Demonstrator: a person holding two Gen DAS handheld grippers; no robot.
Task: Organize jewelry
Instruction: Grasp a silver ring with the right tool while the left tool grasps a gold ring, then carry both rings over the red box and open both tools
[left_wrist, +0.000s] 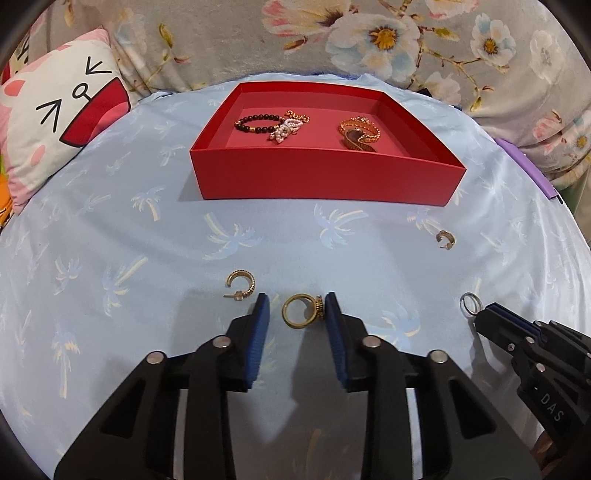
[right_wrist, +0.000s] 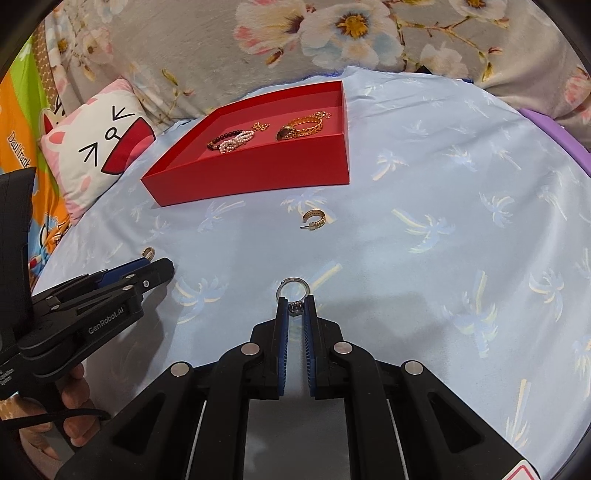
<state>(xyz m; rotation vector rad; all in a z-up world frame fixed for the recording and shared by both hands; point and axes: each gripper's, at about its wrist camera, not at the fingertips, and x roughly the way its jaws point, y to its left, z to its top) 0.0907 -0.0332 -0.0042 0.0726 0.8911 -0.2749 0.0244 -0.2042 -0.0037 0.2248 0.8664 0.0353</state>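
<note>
A gold ring (left_wrist: 300, 311) lies on the blue palm-print cloth (left_wrist: 258, 236) between the pads of my left gripper (left_wrist: 297, 307). The right pad touches its ornament and the left pad stands a little off, so the jaws are open around it. My right gripper (right_wrist: 295, 307) is shut on the setting of a silver ring (right_wrist: 291, 290), whose band sticks out ahead of the fingertips; the silver ring (left_wrist: 470, 303) also shows from the left. The red box (left_wrist: 325, 181) behind holds a black bead bracelet (left_wrist: 255, 123), a pearl bracelet (left_wrist: 284, 132) and gold chain bracelets (left_wrist: 360, 134).
Two gold hoop earrings lie loose on the cloth: one (left_wrist: 242, 286) just left of my left gripper, another (left_wrist: 446, 239) further right. A cat pillow (left_wrist: 62, 122) sits at the left, a floral blanket (left_wrist: 369, 44) behind, and a purple edge (left_wrist: 524, 166) at the right.
</note>
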